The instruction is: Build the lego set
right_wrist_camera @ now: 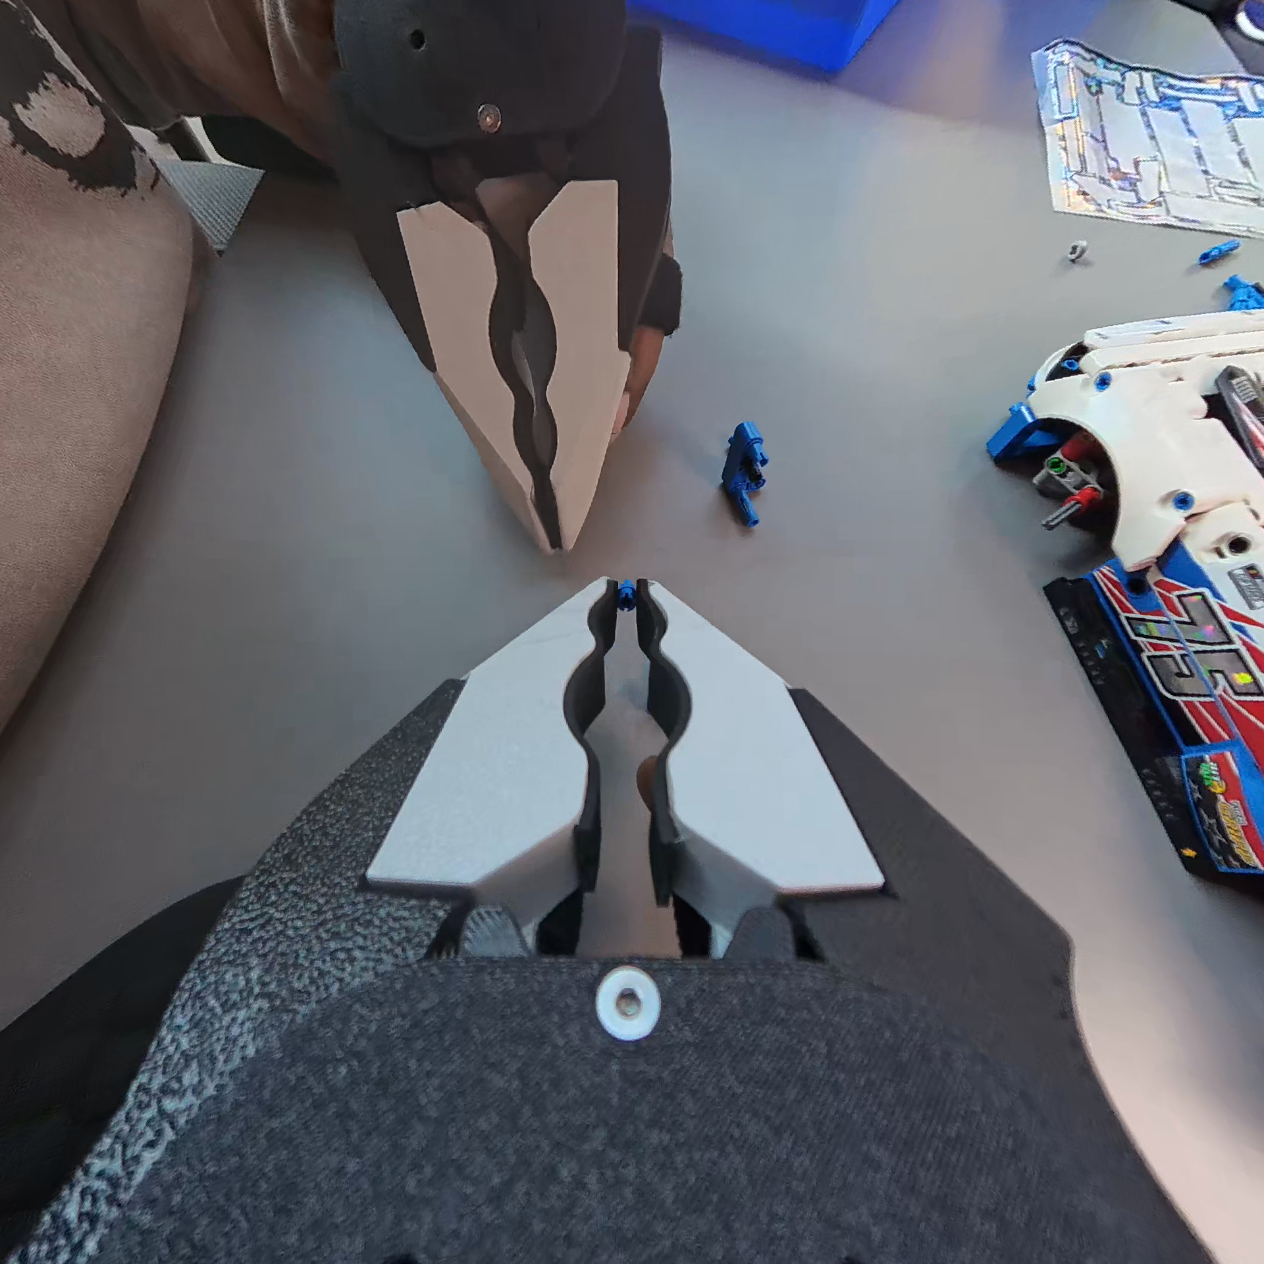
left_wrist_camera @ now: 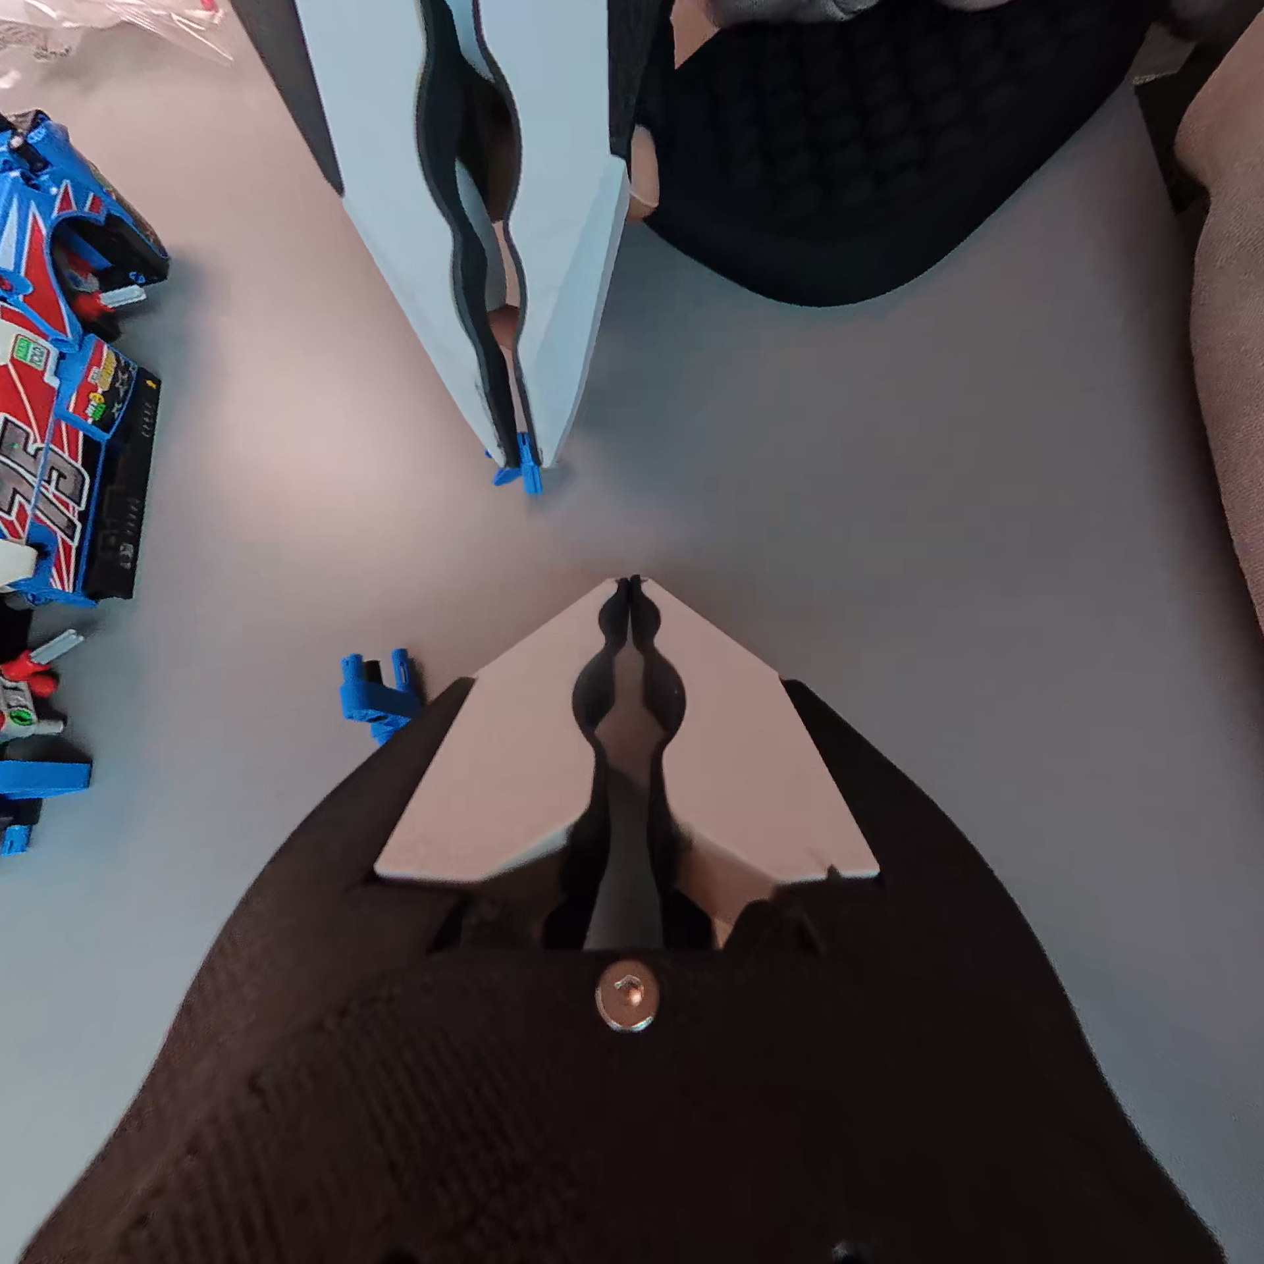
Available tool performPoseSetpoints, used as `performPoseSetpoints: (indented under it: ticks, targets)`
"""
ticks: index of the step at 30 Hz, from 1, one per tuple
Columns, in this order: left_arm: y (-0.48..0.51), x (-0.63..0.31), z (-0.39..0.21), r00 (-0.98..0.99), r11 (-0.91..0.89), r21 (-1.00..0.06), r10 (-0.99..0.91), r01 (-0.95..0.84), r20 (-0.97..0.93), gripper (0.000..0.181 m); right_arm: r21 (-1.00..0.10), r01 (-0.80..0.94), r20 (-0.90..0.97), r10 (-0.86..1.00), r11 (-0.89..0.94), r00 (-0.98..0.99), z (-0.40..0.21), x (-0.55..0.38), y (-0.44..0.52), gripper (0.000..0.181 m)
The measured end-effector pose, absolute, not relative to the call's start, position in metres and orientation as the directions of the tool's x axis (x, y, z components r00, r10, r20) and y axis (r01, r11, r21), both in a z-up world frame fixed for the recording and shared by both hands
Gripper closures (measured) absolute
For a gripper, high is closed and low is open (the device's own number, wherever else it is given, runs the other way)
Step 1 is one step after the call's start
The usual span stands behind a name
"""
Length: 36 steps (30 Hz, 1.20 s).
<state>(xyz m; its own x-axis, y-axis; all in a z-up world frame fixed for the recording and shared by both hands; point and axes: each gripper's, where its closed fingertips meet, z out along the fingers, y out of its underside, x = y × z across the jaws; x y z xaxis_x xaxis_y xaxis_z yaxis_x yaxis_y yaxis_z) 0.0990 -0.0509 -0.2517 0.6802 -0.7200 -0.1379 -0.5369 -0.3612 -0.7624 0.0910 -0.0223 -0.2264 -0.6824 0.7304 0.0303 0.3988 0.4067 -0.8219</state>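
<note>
My left gripper is shut with nothing between its pads, low over the grey table. It also shows in the right wrist view, tips closed. My right gripper is shut on a small blue lego pin. It also shows in the left wrist view, with the blue pin sticking out of its tips. A small blue lego assembly with a black pin lies on the table left of my left gripper. It also shows in the right wrist view.
The partly built blue, red and white lego car lies at the left edge; in the right wrist view it is at the right. An instruction sheet, loose small parts, a blue bin and a person's sleeve are around. My right fingertips sit around 4 cm from my left ones.
</note>
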Motion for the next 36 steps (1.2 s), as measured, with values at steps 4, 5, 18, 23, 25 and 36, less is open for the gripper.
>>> performPoseSetpoints:
  ticks: [4, 5, 18, 23, 25, 36]
  targets:
    - [-0.048, 0.088, -0.25, 0.72, -0.384, -0.773, -0.682, -0.504, -0.13, 0.181, -0.788, 0.436, 0.066, 0.764, 0.435, -0.642, -0.231, 0.091, -0.005, 0.178]
    - [-0.047, 0.087, -0.25, 0.725, -0.385, -0.775, -0.676, -0.5, -0.132, 0.181, -0.779, 0.448, 0.076, 0.774, 0.44, -0.628, -0.231, 0.091, 0.002, 0.178]
    - [-0.045, 0.086, -0.253, 0.74, -0.394, -0.774, -0.658, -0.496, -0.139, 0.171, -0.678, 0.546, 0.005, 0.745, 0.492, -0.667, -0.252, 0.113, 0.007, 0.179]
    - [-0.045, 0.088, -0.254, 0.734, -0.394, -0.767, -0.664, -0.506, -0.143, 0.167, -0.702, 0.452, 0.069, 0.685, 0.55, -0.725, -0.25, 0.102, -0.028, 0.179]
    - [-0.046, 0.09, -0.254, 0.728, -0.393, -0.77, -0.673, -0.503, -0.132, 0.164, -0.721, 0.407, 0.087, 0.656, 0.561, -0.75, -0.248, 0.1, -0.041, 0.178]
    - [-0.049, 0.106, -0.255, 0.658, -0.326, -0.763, -0.734, -0.559, -0.168, 0.159, -0.733, 0.413, 0.058, 0.654, 0.54, -0.754, -0.247, 0.104, -0.041, 0.178]
